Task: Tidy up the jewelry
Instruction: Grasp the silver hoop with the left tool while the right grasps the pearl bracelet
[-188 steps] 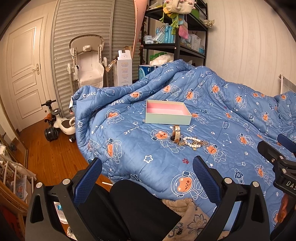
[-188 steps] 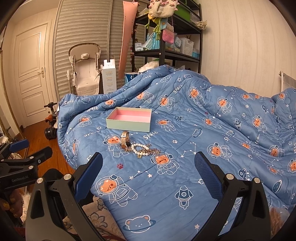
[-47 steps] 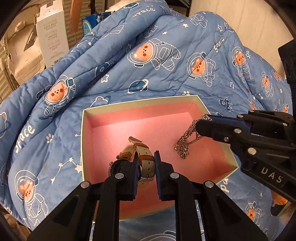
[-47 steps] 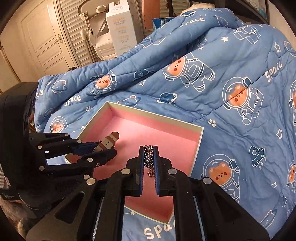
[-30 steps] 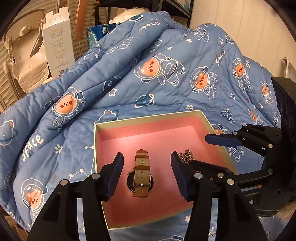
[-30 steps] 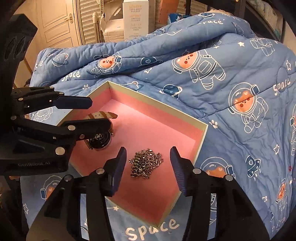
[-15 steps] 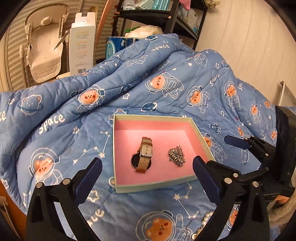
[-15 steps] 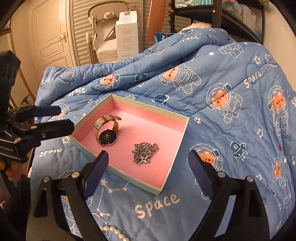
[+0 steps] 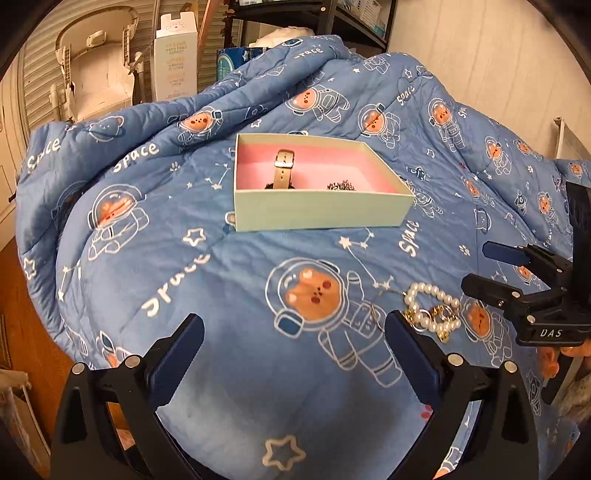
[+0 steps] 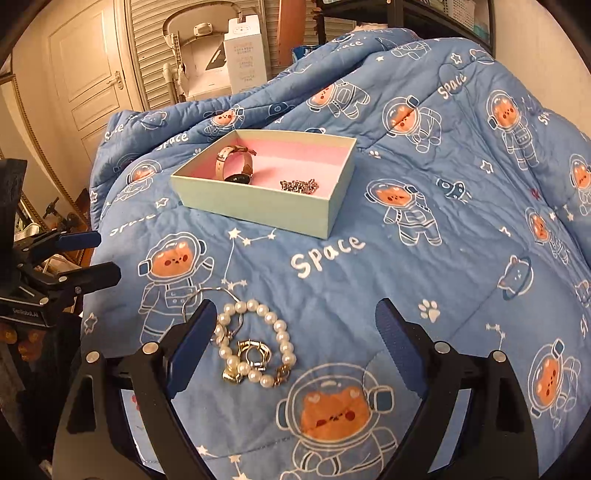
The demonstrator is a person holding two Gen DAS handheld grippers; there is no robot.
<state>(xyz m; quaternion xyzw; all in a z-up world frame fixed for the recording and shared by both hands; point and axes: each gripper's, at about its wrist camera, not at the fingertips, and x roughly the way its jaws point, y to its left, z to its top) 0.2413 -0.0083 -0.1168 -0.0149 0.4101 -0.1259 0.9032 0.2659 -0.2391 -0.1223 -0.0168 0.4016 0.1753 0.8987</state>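
Observation:
A pale green box with a pink lining point(image 9: 317, 210) point(image 10: 258, 206) sits on the blue quilt. Inside lie a tan-strap watch point(image 9: 283, 170) point(image 10: 236, 164) and a silver chain point(image 9: 340, 185) point(image 10: 300, 185). A pearl bracelet point(image 10: 255, 343) point(image 9: 432, 306) with gold pieces point(image 10: 255, 354) and a thin silver ring point(image 10: 195, 301) lies on the quilt near me. My left gripper point(image 9: 295, 350) is open and empty, left of the pearls. My right gripper point(image 10: 295, 332) is open and empty, straddling the pearls from just above.
The blue space-print quilt point(image 9: 184, 258) covers the bed and drops off at the left toward a wood floor point(image 9: 14, 314). A white carton point(image 10: 245, 62), a baby chair point(image 9: 99, 74) and a dark shelf unit point(image 9: 332, 22) stand behind the bed.
Both grippers have pulled back from the box toward the near side of the bed. The pearl bracelet pile now lies between the right gripper's fingers. Watch and chain stay in the box.

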